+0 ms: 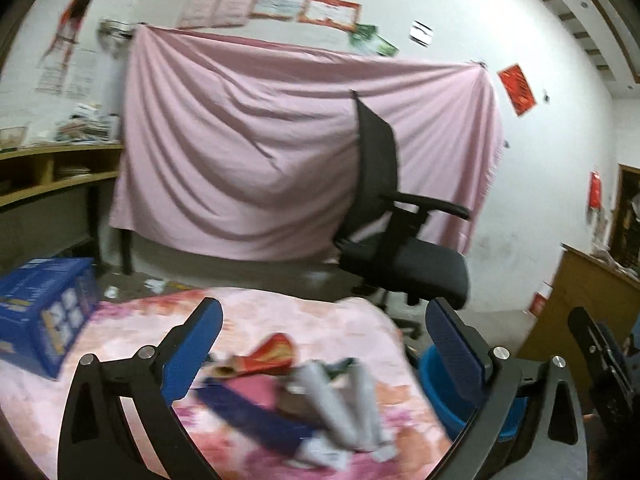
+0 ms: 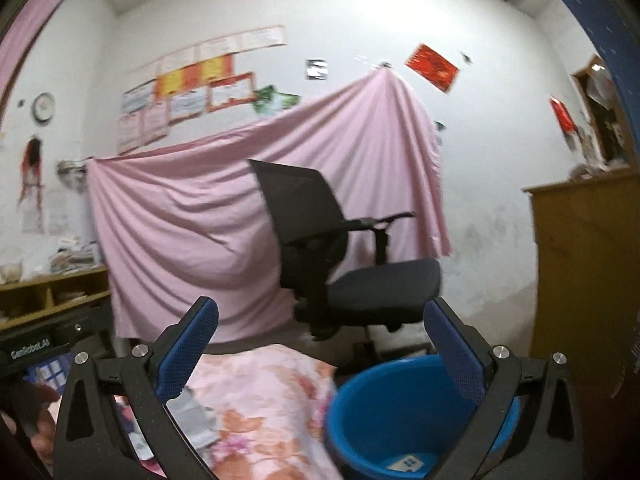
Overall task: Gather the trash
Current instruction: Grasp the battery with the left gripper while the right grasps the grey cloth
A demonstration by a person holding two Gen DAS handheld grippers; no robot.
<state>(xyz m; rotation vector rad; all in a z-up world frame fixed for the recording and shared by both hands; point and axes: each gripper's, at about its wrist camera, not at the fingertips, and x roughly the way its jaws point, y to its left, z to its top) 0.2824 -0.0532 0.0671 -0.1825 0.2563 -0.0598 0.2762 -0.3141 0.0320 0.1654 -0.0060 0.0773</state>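
2 grippers, left (image 1: 324, 312) and right (image 2: 322, 312), both jaws spread wide, empty. 1 trash heap (image 1: 304, 396) lies on the floral-clothed table (image 1: 352, 320); 1 blue bucket (image 2: 384, 420) beside it — 1 office chair (image 2: 340, 264), pink sheet (image 1: 248, 148) behind.

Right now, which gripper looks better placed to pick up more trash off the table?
Probably the left gripper: open, with the wrappers lying right ahead. The right gripper, also open, faces the blue bucket.

At the near left of the right wrist view, a black device (image 2: 30, 354) bears white lettering that looks like "GenRobot.AI". The posters (image 2: 192, 88) on the far wall and the print on the blue box (image 1: 44, 312) are too blurred to read.
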